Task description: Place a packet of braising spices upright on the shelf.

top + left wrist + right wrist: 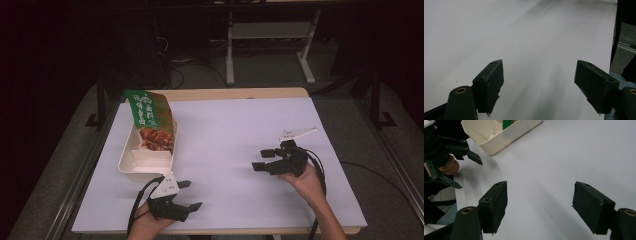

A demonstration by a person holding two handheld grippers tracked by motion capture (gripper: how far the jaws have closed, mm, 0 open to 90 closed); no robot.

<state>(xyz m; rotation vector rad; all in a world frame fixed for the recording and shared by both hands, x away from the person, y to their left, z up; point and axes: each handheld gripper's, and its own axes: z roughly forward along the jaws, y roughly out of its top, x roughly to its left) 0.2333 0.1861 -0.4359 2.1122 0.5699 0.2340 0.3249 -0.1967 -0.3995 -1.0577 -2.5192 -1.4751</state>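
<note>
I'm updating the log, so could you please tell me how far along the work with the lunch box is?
The packet already stands in the lunch box. Nothing is in hand: the left claw and right claw are both open over the table. What is left cannot be told.

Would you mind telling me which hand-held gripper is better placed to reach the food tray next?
Probably the left hand-held gripper: open, it sits just below the cream tray, while the right hand-held gripper is farther off.

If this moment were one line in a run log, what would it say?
left gripper: open, empty, near tray | right gripper: open, empty | packet: leaning in tray | table: white
</note>
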